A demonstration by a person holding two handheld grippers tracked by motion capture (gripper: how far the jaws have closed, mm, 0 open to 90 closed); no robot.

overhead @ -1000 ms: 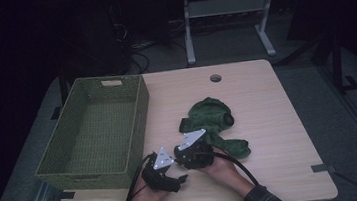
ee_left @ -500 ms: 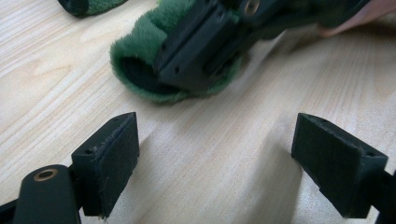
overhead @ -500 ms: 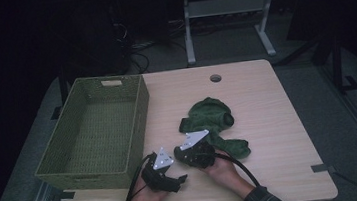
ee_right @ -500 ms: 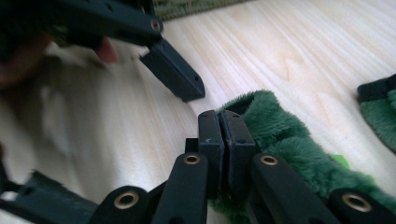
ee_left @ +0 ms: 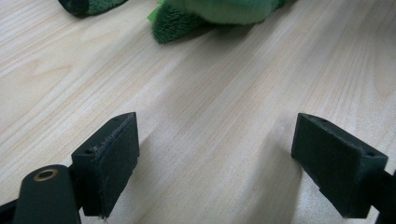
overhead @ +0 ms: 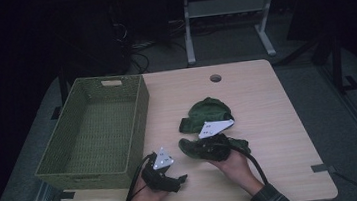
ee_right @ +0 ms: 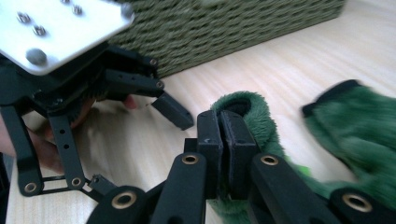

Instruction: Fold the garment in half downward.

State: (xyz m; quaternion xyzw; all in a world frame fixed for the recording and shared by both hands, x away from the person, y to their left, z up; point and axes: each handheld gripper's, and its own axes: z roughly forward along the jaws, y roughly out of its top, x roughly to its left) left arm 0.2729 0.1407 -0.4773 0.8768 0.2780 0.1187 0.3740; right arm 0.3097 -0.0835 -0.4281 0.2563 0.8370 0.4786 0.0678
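Two green fleece pieces lie at the table's middle. My right gripper (overhead: 202,147) is shut on the nearer fleece piece (overhead: 191,148) and holds its edge just above the wood. In the right gripper view the jaws (ee_right: 222,135) are pressed together with the fleece piece (ee_right: 254,109) pinched between and curling around the pads. The other fleece piece (overhead: 206,112) rests just beyond. My left gripper (overhead: 181,179) sits low near the front edge, open with nothing in it; its view has the jaws (ee_left: 215,158) wide apart over bare wood, with fleece (ee_left: 219,9) farther off.
A woven green basket (overhead: 139,104) stands on the left half of the table, with nothing inside. Its wall (ee_right: 224,28) is close behind the left gripper's fingers (ee_right: 173,112). A small round hole (overhead: 215,78) sits in the tabletop at the back.
My right gripper has risen slightly and shifted, and the nearer fleece piece has come up with it. The left gripper has stayed in place.
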